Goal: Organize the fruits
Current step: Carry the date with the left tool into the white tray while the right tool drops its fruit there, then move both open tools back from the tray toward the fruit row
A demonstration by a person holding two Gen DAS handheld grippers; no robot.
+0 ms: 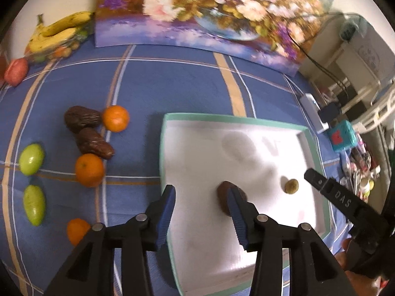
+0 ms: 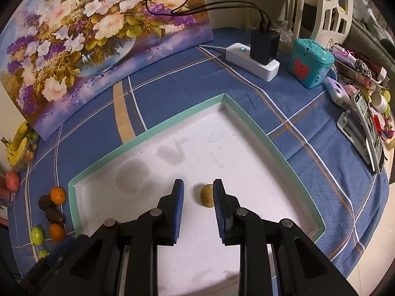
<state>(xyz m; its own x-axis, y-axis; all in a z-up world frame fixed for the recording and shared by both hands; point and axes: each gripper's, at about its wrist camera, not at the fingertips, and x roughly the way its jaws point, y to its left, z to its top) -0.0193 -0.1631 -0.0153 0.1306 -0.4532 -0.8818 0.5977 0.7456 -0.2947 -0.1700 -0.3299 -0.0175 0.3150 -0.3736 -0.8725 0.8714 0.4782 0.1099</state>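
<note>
In the left wrist view a blue finger (image 1: 237, 212) of the left hand-held gripper (image 1: 202, 212) covers part of a brown fruit (image 1: 223, 194), a black arm hides half an orange (image 1: 75, 230), and the flower painting (image 1: 197, 12) is blurred.

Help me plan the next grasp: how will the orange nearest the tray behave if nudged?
The orange looks round, so it would probably roll on the cloth. It seems to touch a brown fruit, which may shift. Its skin looks firm, likely gripping well.

behind my work a floral canvas painting (image 2: 93, 39) leans; a white power strip (image 2: 251, 60) sits near a teal plastic box (image 2: 309, 64).
</note>
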